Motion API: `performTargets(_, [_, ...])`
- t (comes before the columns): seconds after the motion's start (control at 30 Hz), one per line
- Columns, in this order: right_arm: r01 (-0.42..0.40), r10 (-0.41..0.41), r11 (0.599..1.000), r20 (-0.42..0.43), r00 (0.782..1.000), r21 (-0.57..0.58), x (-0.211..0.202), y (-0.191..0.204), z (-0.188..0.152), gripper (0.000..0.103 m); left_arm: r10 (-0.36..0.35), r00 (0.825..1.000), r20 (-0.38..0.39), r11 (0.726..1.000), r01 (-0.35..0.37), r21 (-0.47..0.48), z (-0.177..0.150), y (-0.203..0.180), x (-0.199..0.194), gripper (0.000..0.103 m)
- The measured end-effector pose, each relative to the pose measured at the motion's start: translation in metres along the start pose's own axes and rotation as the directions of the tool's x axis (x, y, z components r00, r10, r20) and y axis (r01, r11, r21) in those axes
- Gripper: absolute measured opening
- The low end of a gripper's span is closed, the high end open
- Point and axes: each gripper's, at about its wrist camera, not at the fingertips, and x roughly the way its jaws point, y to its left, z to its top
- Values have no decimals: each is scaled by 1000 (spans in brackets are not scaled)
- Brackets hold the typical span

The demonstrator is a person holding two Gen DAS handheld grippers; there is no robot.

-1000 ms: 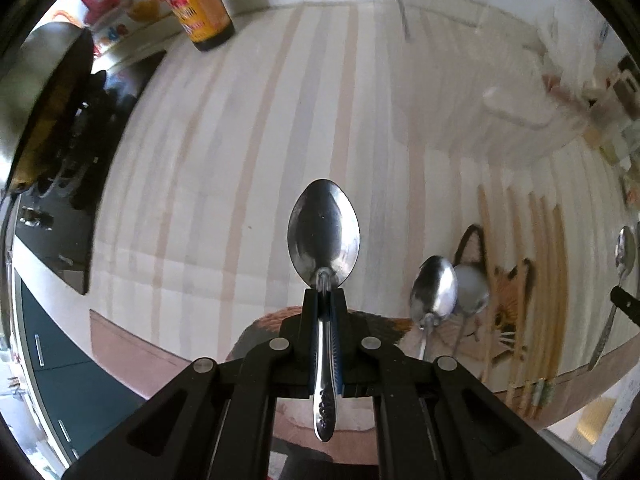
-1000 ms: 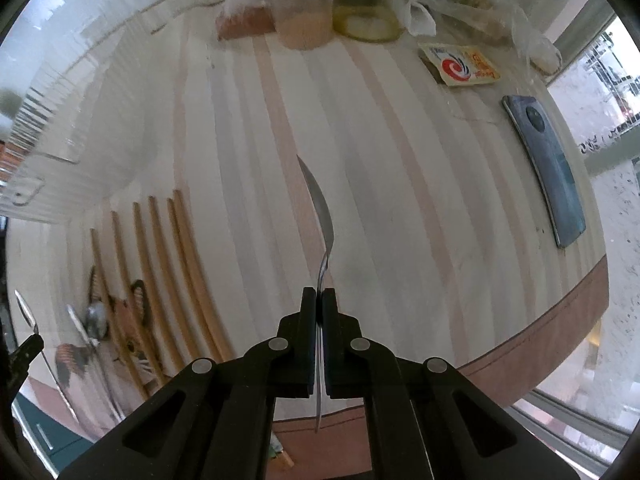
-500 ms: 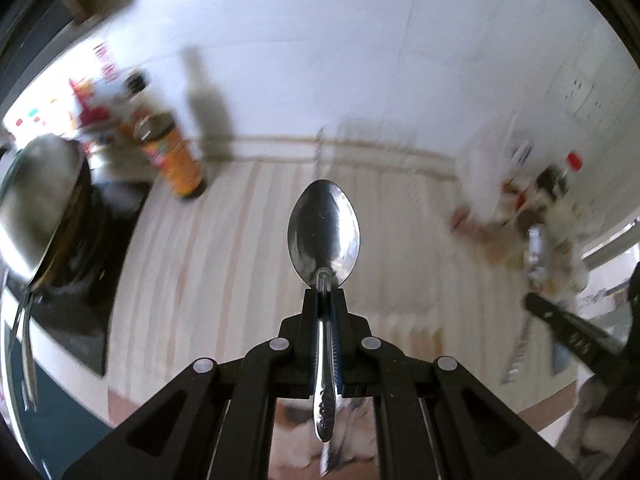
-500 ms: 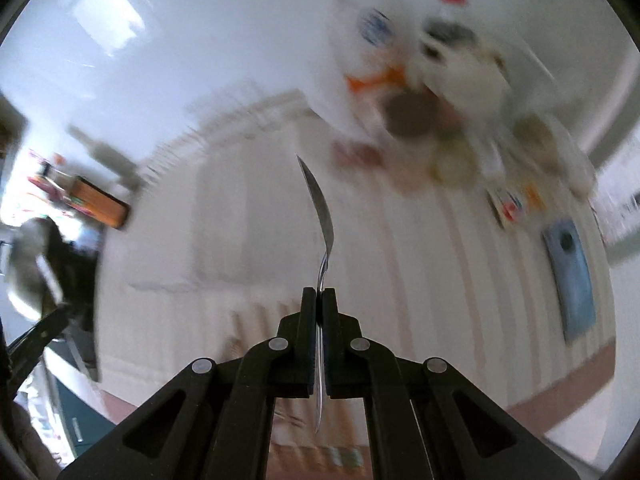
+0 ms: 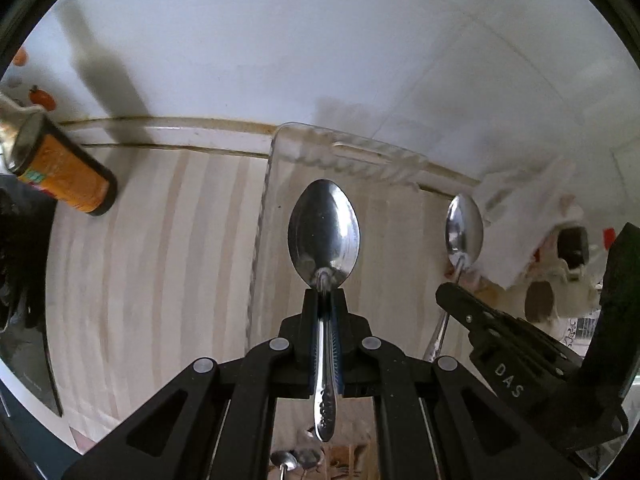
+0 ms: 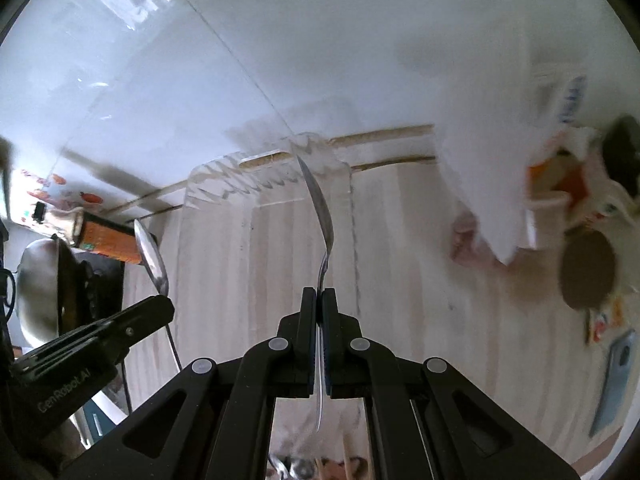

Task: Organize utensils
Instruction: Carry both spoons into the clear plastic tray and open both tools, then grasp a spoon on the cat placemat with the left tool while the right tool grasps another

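My left gripper [image 5: 324,294] is shut on a steel spoon [image 5: 324,228], bowl facing the camera, held above the striped counter. My right gripper [image 6: 319,292] is shut on a second steel spoon [image 6: 322,216], seen edge-on. Both spoons point toward a clear plastic tray [image 5: 352,156] at the back wall; the tray also shows in the right wrist view [image 6: 264,184]. The right gripper and its spoon [image 5: 464,228] show to the right in the left wrist view. The left gripper's spoon [image 6: 152,256] shows at left in the right wrist view.
An orange bottle [image 5: 64,168] stands at the back left beside a stove with a metal pan [image 6: 38,280]. Plastic bags and jars [image 6: 560,208] crowd the right. A blue phone [image 6: 616,380] lies at far right. More spoons and chopsticks [image 5: 288,460] lie below the grippers.
Both grippers have lifted with their spoons and tilted up from the counter and chopsticks toward the back wall. The clear tray has come into view ahead, and the grippers now sit side by side.
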Motion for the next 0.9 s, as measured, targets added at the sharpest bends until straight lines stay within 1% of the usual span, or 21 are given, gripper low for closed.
performTargets(0.07, [12, -12, 1000, -19, 1000, -10, 16, 2, 8, 3, -1, 1000, -25, 1000, 1, 0, 7, 4, 8, 5])
performTargets(0.13, [27, -29, 999, -49, 998, -34, 29, 7, 15, 3, 27, 999, -40, 999, -25, 35, 12, 3, 12, 7])
performTargets(0.17, [34, -36, 999, -59, 998, -36, 33, 8, 17, 4, 43, 998, -35, 998, -41, 39, 12, 5, 12, 8])
performTargets(0.23, [56, -59, 997, -75, 995, -49, 39, 10, 21, 10, 74, 997, -5, 996, -73, 43, 10, 8, 6, 9])
performTargets(0.27, [61, -65, 997, -72, 995, -48, 39, 10, 21, 18, 93, 996, 15, 994, -94, 47, 8, 10, 2, 11])
performTargets(0.3, [73, -76, 996, -64, 995, -48, 37, 10, 21, 31, 112, 993, 30, 993, -113, 45, 7, 14, -2, 13])
performTargets(0.33, [80, -83, 996, -54, 995, -50, 34, 10, 20, 37, 134, 990, 49, 990, -136, 46, 5, 15, -6, 17])
performTargets(0.37, [96, -98, 994, -42, 994, -47, 30, 8, 18, 44, 151, 986, 77, 987, -154, 48, 1, 17, -13, 29])
performTargets(0.4, [122, -123, 992, -28, 992, -45, 25, 6, 15, 46, 162, 982, 103, 985, -167, 48, 2, 18, -19, 46])
performTargets(0.43, [134, -134, 990, -13, 991, -41, 21, 6, 14, 47, 184, 973, 138, 980, -192, 47, -3, 20, -26, 57])
performTargets(0.47, [148, -148, 988, 3, 989, -39, 15, 4, 10, 49, 202, 964, 174, 976, -212, 40, -7, 22, -32, 75])
performTargets(0.5, [172, -172, 984, 22, 985, -41, 9, 3, 5, 54, 208, 955, 210, 975, -220, 32, -11, 26, -38, 86])
performTargets(0.53, [187, -186, 981, 42, 982, -41, 3, 3, 0, 59, 213, 946, 245, 974, -226, 25, -17, 29, -43, 90])
performTargets(0.57, [196, -193, 980, 60, 979, -43, -3, 2, -7, 72, 217, 938, 271, 973, -230, 20, -21, 32, -46, 97])
performTargets(0.6, [207, -203, 977, 78, 976, -48, -8, 2, -15, 89, 218, 934, 284, 972, -233, 19, -24, 35, -48, 103])
performTargets(0.67, [227, -217, 972, 125, 968, -66, -14, 4, -26, 97, 229, 926, 300, 970, -244, 13, -33, 41, -51, 103])
performTargets(0.7, [240, -227, 968, 150, 962, -69, -18, 6, -32, 97, 240, 920, 308, 967, -256, 12, -38, 43, -52, 103])
performTargets(0.77, [259, -241, 963, 192, 951, -74, -29, 6, -46, 101, 274, 903, 331, 956, -294, 9, -52, 44, -57, 103])
performTargets(0.87, [263, -240, 962, 227, 944, -73, -40, 6, -68, 102, 265, 903, 337, 955, -294, 37, -74, 44, -61, 103])
performTargets(0.9, [253, -230, 965, 232, 945, -74, -43, 5, -74, 102, 256, 908, 333, 957, -287, 45, -82, 44, -60, 103])
